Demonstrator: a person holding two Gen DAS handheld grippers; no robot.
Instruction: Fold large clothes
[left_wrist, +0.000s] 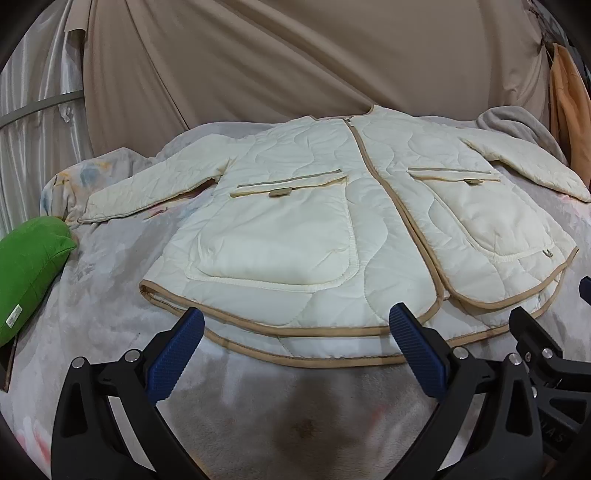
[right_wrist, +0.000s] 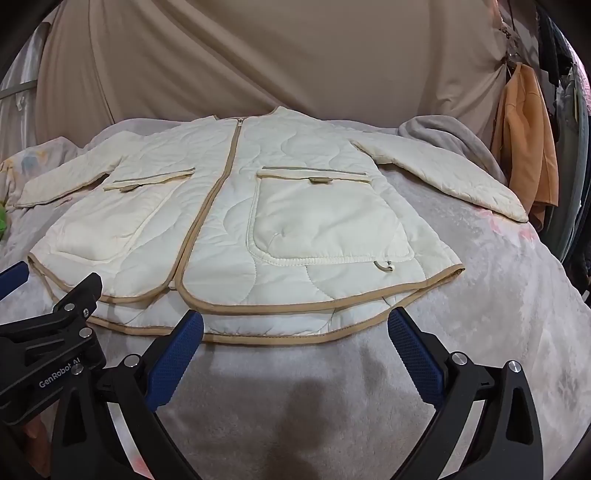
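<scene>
A cream quilted jacket (left_wrist: 332, 206) (right_wrist: 229, 221) with tan trim lies flat, front up and zipped, on a pale fleece blanket (left_wrist: 280, 398) (right_wrist: 498, 314). Both sleeves spread out sideways, and two big patch pockets face up. My left gripper (left_wrist: 295, 321) hovers open just short of the jacket's near hem, on its left half, holding nothing. On the right half, my right gripper (right_wrist: 295, 321) stands open before the hem, also empty. Each gripper shows at the edge of the other's view: the right one (left_wrist: 546, 306), the left one (right_wrist: 51, 277).
A green pillow (left_wrist: 29, 273) lies at the left of the bed. A grey cloth (right_wrist: 443, 136) is bunched behind the jacket's right sleeve. An orange garment (right_wrist: 524, 140) hangs at the far right. A tan curtain (left_wrist: 295, 55) backs the bed.
</scene>
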